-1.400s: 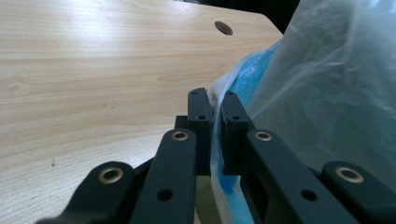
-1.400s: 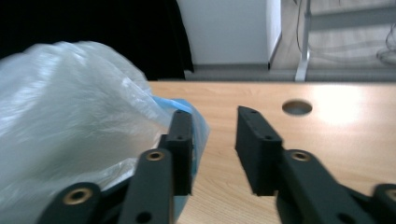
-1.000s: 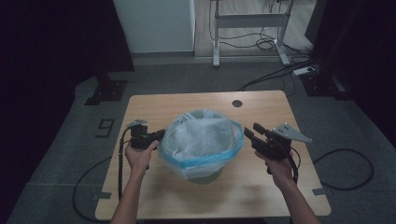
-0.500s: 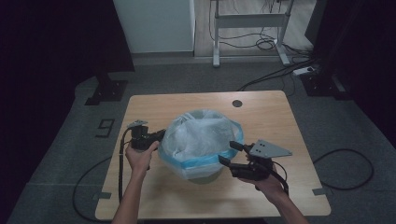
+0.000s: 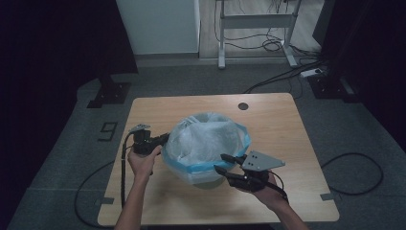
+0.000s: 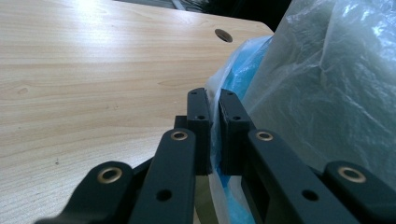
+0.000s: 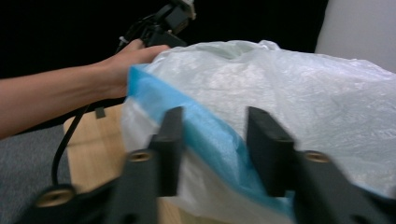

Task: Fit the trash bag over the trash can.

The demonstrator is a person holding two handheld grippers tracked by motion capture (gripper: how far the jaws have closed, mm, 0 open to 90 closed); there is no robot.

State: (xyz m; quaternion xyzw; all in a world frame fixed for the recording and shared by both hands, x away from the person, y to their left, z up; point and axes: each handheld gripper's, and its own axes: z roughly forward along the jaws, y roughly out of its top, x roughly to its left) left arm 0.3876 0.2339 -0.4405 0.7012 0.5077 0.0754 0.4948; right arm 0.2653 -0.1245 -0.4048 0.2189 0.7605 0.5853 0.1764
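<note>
With left claw (image 6: 212, 135) clamped on the bag (image 5: 206, 136) at nine o'clock, bring the just-closing, still gaping right claw (image 5: 224, 163) squarely over the blue hem (image 7: 205, 133) at five o'clock before pinching.

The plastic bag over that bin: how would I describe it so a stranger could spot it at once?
Find the pale wooden table on the grey floor. At its middle stands a bin lined with a crinkly, see-through plastic bag, puffed up over the top. Its bright blue band folded around the rim sets it apart; the left tongs pinch that edge.
</note>
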